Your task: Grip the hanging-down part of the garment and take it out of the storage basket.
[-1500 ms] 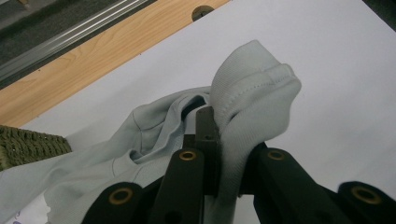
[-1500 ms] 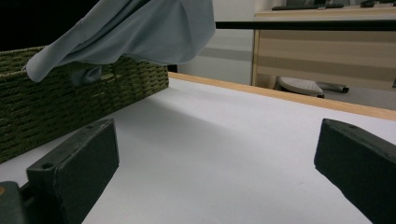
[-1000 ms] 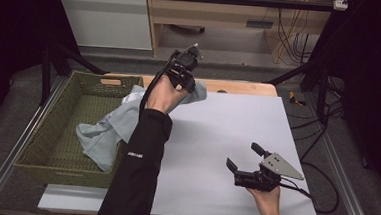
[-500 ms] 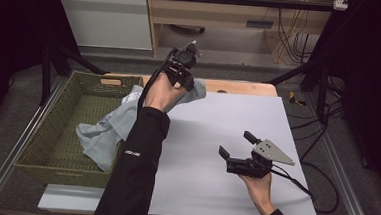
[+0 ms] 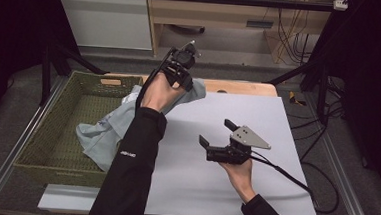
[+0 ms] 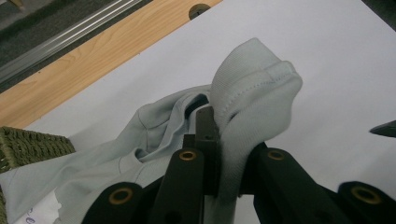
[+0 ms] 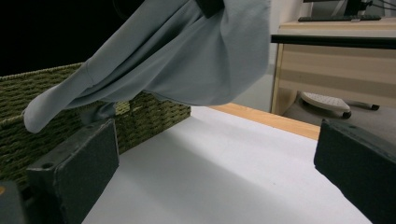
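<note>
1. The left gripper view shows the left gripper's (image 6: 215, 154) jaws clamped on a hem fold of the pale grey garment (image 6: 247, 93).
2. The high view shows it trailing into the wicker basket (image 5: 41, 143).
3. The right gripper (image 5: 217, 134), jaws wide and empty, has moved nearer the basket over the bench (image 5: 278, 118).

High view looks down from above; both gripper views sit close, sharing the pale cloth (image 5: 104, 132).
</note>
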Demonstrator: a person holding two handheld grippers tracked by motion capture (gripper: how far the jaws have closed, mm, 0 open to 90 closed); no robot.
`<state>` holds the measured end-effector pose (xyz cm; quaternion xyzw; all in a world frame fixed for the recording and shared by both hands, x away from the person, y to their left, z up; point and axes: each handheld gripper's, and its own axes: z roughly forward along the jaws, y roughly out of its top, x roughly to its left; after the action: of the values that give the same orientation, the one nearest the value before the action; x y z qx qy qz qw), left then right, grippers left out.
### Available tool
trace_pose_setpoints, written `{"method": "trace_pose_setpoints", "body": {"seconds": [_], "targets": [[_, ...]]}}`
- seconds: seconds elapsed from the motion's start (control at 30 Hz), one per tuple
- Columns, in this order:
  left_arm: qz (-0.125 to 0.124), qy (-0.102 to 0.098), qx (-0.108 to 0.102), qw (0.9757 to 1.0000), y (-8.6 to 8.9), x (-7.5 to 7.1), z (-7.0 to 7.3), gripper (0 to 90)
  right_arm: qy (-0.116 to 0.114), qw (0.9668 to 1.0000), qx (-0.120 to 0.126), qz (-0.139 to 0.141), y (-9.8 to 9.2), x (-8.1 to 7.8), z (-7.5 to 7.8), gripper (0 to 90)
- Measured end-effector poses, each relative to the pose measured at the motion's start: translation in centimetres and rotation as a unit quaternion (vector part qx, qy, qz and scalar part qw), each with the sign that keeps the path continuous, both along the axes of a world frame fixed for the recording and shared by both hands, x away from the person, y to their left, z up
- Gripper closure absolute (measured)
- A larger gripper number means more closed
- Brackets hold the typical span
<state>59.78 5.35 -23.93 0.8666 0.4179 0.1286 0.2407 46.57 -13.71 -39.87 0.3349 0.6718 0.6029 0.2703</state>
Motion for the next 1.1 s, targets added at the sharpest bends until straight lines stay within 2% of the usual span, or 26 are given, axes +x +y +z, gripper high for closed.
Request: {"method": "trace_pose_setpoints", "body": {"seconds": [0.3, 0.33, 0.43, 0.6, 0.8, 0.83, 0.97, 1.03, 1.1], "targets": [[-0.001, 0.0, -0.007, 1.0, 0.5, -0.3, 0.2, 82.7, 0.002, 0.9999, 0.002, 0.011, 2.7, 1.5, -0.2, 0.4], [-0.001, 0.0, -0.007, 1.0, 0.5, -0.3, 0.2, 82.7, 0.002, 0.9999, -0.004, 0.01, 2.9, 1.7, -0.3, 0.4], [0.002, 0.003, -0.003, 1.0, 0.4, -0.2, 0.2, 82.7, 0.003, 1.0, 0.003, 0.008, 3.7, 2.2, -0.2, 0.4], [0.001, 0.003, 0.0, 1.0, 0.4, -0.2, 0.3, 82.7, -0.001, 1.0, -0.003, 0.007, 4.5, 3.1, -0.1, 0.5], [0.003, 0.0, -0.001, 1.0, 0.6, -0.1, 0.5, 82.7, 0.007, 0.9999, -0.01, 0.011, 5.7, 4.0, -0.2, 0.7], [0.003, 0.001, -0.001, 1.0, 0.6, -0.1, 0.6, 82.7, 0.002, 0.9997, -0.018, 0.015, 5.9, 4.2, -0.3, 0.7], [0.001, 0.001, -0.001, 1.0, 0.7, -0.2, 0.7, 82.7, 0.003, 0.9995, -0.02, 0.024, 7.1, 4.7, -0.4, 1.0], [0.003, 0.001, -0.002, 1.0, 0.8, -0.2, 0.7, 82.7, 0.014, 0.9994, -0.02, 0.025, 7.8, 4.9, -0.4, 1.0], [0.001, -0.002, 0.0, 1.0, 0.9, -0.3, 0.7, 82.7, 0.006, 0.9993, -0.021, 0.029, 8.3, 5.2, -0.5, 1.0]]}}
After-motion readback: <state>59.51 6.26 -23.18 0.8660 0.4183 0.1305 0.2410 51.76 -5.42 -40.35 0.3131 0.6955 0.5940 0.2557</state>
